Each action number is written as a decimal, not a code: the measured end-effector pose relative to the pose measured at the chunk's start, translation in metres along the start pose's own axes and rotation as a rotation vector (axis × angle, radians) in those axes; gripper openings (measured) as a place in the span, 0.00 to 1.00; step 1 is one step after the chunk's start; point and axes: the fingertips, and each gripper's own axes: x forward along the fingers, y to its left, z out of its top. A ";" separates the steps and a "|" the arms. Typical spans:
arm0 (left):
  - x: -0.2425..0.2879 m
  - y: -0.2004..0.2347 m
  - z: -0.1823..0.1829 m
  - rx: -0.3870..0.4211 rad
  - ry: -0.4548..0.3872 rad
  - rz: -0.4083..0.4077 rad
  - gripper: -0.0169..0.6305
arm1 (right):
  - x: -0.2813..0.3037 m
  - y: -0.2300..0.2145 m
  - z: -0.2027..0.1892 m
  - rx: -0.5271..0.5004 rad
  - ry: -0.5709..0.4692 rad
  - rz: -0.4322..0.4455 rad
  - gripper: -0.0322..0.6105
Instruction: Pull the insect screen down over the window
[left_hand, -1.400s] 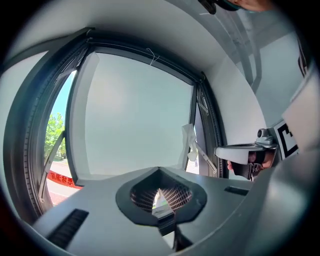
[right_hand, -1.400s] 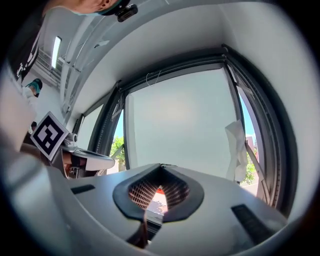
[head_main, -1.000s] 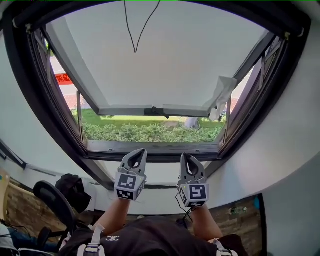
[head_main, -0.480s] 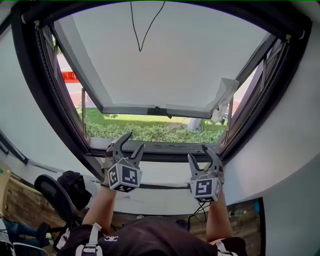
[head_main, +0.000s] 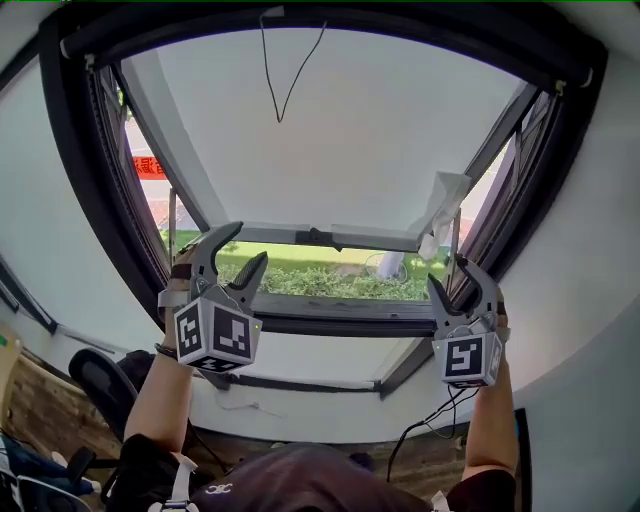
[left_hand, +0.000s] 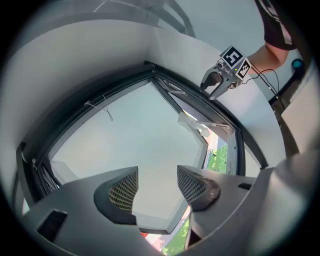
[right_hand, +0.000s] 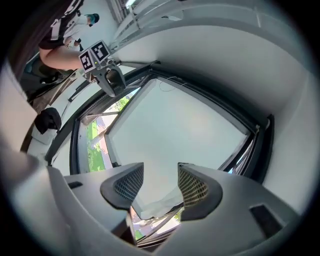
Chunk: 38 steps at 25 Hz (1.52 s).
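1. Here, my left hand-held gripper (head_main: 245, 245) is raised at centre left, in front of the window frame (head_main: 75, 180), its jaws closing on nothing.
2. My right hand-held gripper (head_main: 450, 275) is at centre right, also closing and empty.
3. The insect screen (head_main: 400, 20) sits rolled up along the top edge, and its cord (head_main: 278, 118) dangles at top centre.
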 end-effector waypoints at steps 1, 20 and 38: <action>-0.002 0.009 0.008 0.022 0.001 0.001 0.40 | -0.001 -0.011 0.007 -0.014 -0.013 -0.011 0.40; 0.014 0.247 0.070 0.390 0.166 0.188 0.40 | 0.058 -0.169 0.110 -0.299 -0.041 -0.080 0.40; 0.048 0.304 0.049 0.458 0.247 0.143 0.40 | 0.097 -0.256 0.154 -0.504 0.080 -0.242 0.39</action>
